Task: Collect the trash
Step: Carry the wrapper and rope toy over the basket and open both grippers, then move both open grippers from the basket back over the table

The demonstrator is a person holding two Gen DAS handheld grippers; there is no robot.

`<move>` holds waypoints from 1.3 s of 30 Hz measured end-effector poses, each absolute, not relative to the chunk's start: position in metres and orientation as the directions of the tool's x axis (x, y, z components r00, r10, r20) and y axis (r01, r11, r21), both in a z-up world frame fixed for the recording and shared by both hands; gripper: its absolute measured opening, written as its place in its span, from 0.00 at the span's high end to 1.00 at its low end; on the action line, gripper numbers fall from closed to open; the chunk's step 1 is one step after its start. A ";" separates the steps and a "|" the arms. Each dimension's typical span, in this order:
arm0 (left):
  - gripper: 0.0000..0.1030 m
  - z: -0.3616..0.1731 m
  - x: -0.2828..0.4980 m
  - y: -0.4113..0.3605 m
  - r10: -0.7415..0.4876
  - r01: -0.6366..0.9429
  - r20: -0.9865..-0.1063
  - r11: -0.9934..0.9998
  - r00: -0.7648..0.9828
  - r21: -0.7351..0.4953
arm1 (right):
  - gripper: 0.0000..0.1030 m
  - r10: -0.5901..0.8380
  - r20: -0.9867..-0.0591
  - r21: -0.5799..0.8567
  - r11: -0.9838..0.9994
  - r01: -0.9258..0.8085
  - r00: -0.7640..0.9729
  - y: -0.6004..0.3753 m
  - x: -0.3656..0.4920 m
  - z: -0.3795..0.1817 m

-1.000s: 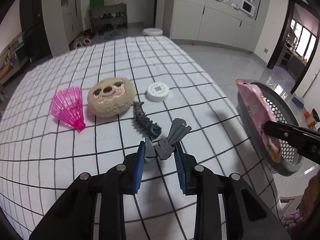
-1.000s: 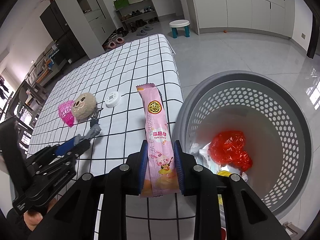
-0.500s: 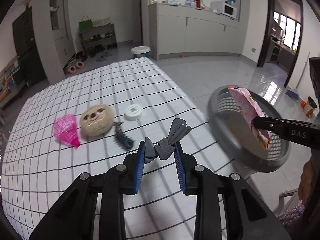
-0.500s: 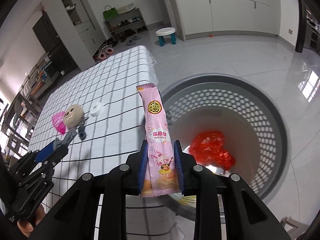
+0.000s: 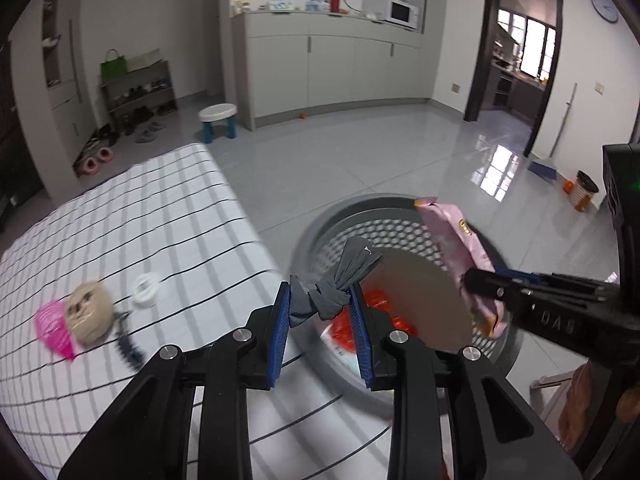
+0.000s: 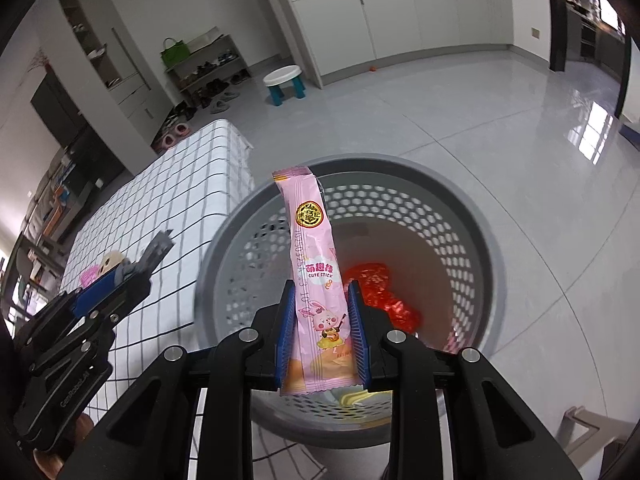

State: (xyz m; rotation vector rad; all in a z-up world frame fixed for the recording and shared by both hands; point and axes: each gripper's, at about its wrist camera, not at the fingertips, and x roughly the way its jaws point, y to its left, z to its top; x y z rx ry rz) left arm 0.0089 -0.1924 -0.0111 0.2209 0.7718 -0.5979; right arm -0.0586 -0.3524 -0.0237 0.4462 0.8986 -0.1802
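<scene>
My left gripper (image 5: 320, 312) is shut on a knotted grey rag (image 5: 340, 280) and holds it in the air at the near rim of the grey perforated basket (image 5: 320, 224). My right gripper (image 6: 322, 320) is shut on a pink snack wrapper (image 6: 316, 264), held upright over the basket (image 6: 492, 240). Red crumpled trash (image 6: 380, 288) lies in the basket's bottom. The right gripper and its wrapper (image 5: 460, 248) show at the right of the left wrist view. The left gripper with the rag (image 6: 156, 250) shows at the left of the right wrist view.
A checkered table (image 5: 160, 232) lies to the left, with a pink shuttlecock-like toy (image 5: 52, 328), a plush sloth head (image 5: 90, 310), a white round lid (image 5: 146, 290) and a dark toy (image 5: 128, 346) on it. A small stool (image 6: 284, 84) and cabinets stand beyond on the tiled floor.
Both grippers have swung right, away from the table and over the basket, each still holding its item. The basket now fills the middle of both views.
</scene>
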 end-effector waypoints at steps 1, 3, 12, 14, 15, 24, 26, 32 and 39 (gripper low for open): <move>0.72 -0.012 0.011 -0.199 -0.426 0.587 -0.713 0.810 0.557 -0.026 | 0.75 0.032 -0.789 0.304 0.888 0.345 0.614 -0.357 -0.059 -0.024; 0.71 -0.015 0.014 -0.209 -0.428 0.593 -0.721 0.804 0.546 -0.028 | 0.75 0.033 -0.790 0.316 0.877 0.361 0.612 -0.364 -0.059 -0.025; 0.53 -0.020 0.019 -0.229 -0.420 0.606 -0.736 0.795 0.531 -0.016 | 0.69 0.015 -0.789 0.327 0.857 0.399 0.615 -0.383 -0.064 -0.025; 0.36 -0.018 0.019 -0.227 -0.417 0.597 -0.728 0.802 0.544 -0.013 | 0.60 0.010 -0.784 0.329 0.855 0.401 0.621 -0.383 -0.066 -0.024; 0.36 -0.016 0.016 -0.225 -0.417 0.591 -0.721 0.806 0.553 -0.013 | 0.60 0.008 -0.782 0.329 0.854 0.402 0.623 -0.383 -0.067 -0.023; 0.36 -0.009 0.013 -0.211 -0.402 0.568 -0.718 0.823 0.569 -0.010 | 0.60 0.010 -0.786 0.323 0.859 0.397 0.618 -0.378 -0.062 -0.027; 0.36 -0.009 0.011 -0.207 -0.393 0.562 -0.717 0.827 0.577 0.000 | 0.60 0.009 -0.786 0.317 0.864 0.391 0.618 -0.375 -0.061 -0.026; 0.35 -0.010 0.007 -0.196 -0.361 0.534 -0.719 0.845 0.594 0.017 | 0.59 0.005 -0.787 0.298 0.879 0.374 0.617 -0.365 -0.057 -0.024; 0.33 -0.008 0.003 -0.165 -0.329 0.485 -0.720 0.874 0.611 0.013 | 0.50 0.016 -0.782 0.279 0.903 0.327 0.623 -0.345 -0.050 -0.022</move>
